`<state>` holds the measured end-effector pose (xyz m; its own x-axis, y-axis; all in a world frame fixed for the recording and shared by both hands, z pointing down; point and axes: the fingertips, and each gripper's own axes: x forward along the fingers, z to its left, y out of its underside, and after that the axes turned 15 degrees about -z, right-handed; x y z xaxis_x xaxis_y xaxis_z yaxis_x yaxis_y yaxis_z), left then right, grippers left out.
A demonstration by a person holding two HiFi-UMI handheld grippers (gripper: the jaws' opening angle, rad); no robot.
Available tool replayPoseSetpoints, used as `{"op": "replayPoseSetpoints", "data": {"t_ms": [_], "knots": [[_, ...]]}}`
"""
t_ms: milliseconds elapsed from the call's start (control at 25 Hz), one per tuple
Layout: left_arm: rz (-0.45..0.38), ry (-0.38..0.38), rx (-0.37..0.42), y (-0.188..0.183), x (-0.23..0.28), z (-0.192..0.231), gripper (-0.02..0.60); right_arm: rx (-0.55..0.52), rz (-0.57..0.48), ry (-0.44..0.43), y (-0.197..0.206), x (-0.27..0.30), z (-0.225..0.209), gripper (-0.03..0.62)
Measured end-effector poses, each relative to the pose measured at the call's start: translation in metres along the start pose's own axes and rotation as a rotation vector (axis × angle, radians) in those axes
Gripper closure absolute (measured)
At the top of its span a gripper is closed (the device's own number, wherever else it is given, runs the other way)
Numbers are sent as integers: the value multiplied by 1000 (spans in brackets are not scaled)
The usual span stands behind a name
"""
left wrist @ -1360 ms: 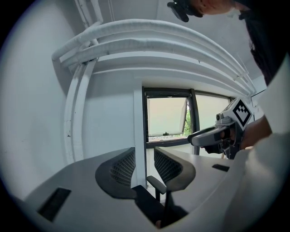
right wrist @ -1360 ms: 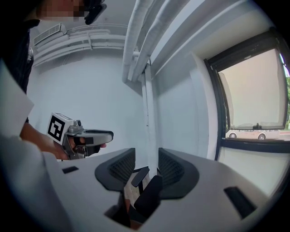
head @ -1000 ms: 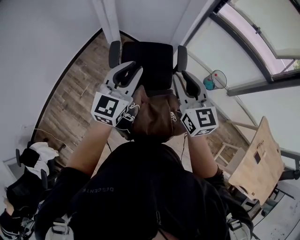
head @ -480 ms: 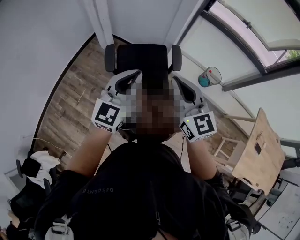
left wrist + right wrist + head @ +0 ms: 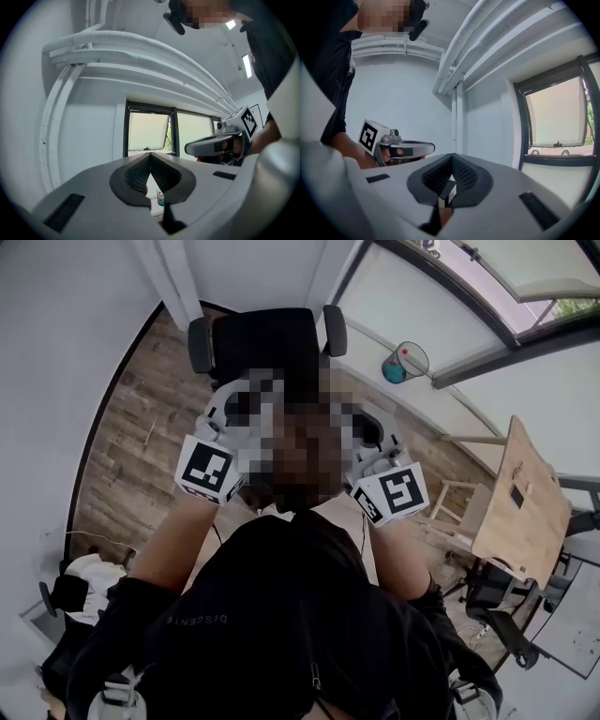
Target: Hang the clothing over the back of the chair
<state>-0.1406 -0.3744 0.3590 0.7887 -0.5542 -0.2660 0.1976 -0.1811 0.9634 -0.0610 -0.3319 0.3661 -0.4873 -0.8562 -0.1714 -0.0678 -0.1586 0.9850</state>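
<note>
The black office chair [image 5: 267, 338] stands ahead of me on the wood floor, its back towards me. My left gripper [image 5: 230, 399] and right gripper [image 5: 375, 432] are held level, side by side at chest height, short of the chair. The brown clothing hangs between them, mostly hidden in the head view. In the left gripper view the left gripper [image 5: 150, 154] is shut, with a brown sliver below its tips. In the right gripper view the right gripper [image 5: 452, 155] is shut on brown clothing [image 5: 445, 216] and its pale tag.
A teal cup-like object [image 5: 401, 362] stands on the floor by the window at the right. A wooden table [image 5: 525, 512] is at the far right, with a dark chair [image 5: 497, 606] below it. Another seat holding black and white clothes [image 5: 80, 582] is at the lower left.
Both grippers have shifted a little with the clothing between them. The head camera has tilted, so the chair now sits higher and further left in the picture.
</note>
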Motion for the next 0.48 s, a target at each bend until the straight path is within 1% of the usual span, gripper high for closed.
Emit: {"op": "replayPoseSetpoints", "data": {"t_ms": [160, 280, 400, 480], "knots": [[-10, 11, -3, -8, -5, -19, 563, 4, -3, 6, -6, -20, 7, 589], [-15, 10, 16, -17, -11, -37, 563, 5, -13, 5, -13, -36, 10, 589], [-14, -9, 40, -26, -18, -55, 563, 16, -23, -10, -19, -53, 14, 589], [-9, -34, 38, -31, -26, -70, 563, 23, -25, -24, -22, -67, 20, 589]]}}
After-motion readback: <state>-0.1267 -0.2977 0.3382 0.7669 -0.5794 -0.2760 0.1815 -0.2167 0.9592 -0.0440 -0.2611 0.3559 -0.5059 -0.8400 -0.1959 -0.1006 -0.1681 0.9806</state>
